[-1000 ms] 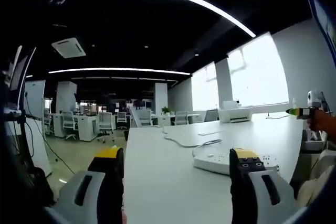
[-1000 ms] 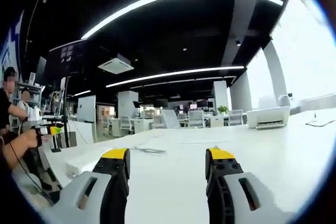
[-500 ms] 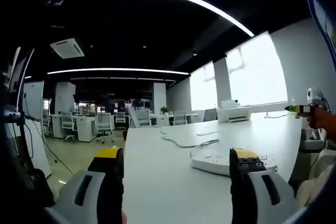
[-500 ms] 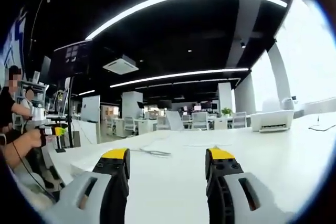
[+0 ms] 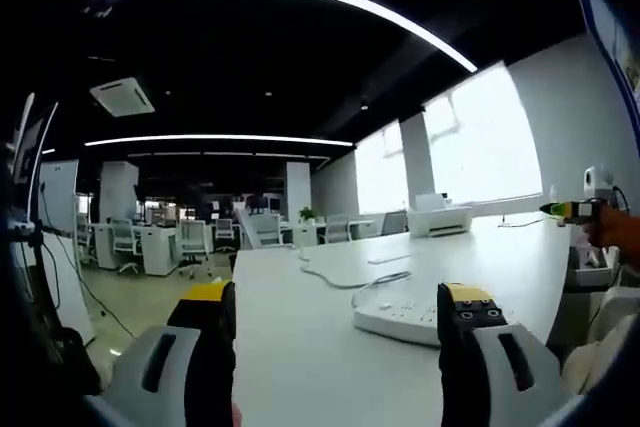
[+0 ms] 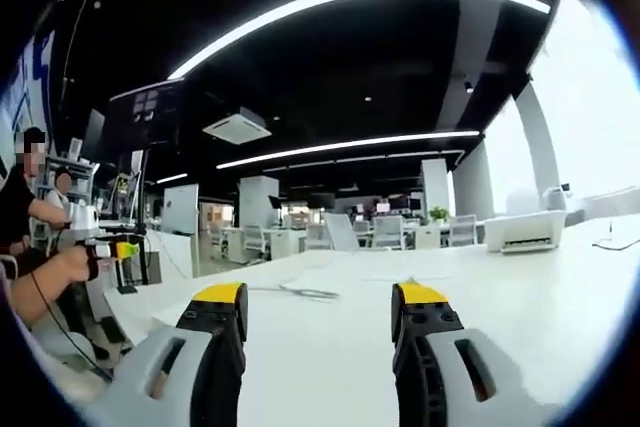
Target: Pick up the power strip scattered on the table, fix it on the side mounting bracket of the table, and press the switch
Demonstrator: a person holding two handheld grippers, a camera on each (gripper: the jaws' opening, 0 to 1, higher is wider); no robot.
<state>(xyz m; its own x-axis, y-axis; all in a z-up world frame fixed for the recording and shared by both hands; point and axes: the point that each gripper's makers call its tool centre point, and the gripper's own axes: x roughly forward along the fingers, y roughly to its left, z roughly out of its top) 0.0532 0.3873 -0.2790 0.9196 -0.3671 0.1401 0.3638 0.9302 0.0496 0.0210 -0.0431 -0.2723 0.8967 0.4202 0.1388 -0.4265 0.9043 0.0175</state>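
Note:
The white power strip (image 5: 400, 319) lies flat on the white table (image 5: 300, 367), just ahead of my left gripper (image 5: 337, 299) and partly behind its right jaw. Its white cable (image 5: 345, 277) curls away across the tabletop. The left gripper is open, low over the table, with nothing between its jaws. My right gripper (image 6: 320, 297) is open too and holds nothing; a stretch of the cable (image 6: 300, 293) lies on the table (image 6: 320, 367) beyond it. The right gripper (image 5: 578, 210) shows at the right edge of the left gripper view, in a hand. The left gripper (image 6: 112, 249) shows at the left of the right gripper view.
A white printer (image 5: 440, 219) stands at the far end of the table by bright windows, and it also shows as a printer (image 6: 525, 230) at the right. The table's left edge (image 5: 236, 347) drops to an office floor with desks and chairs (image 5: 190, 242). People (image 6: 25, 217) sit at the left.
Both views have shifted a little with the hands. In the left gripper view the power strip sits slightly further left and lower. Both grippers stay open and hold nothing.

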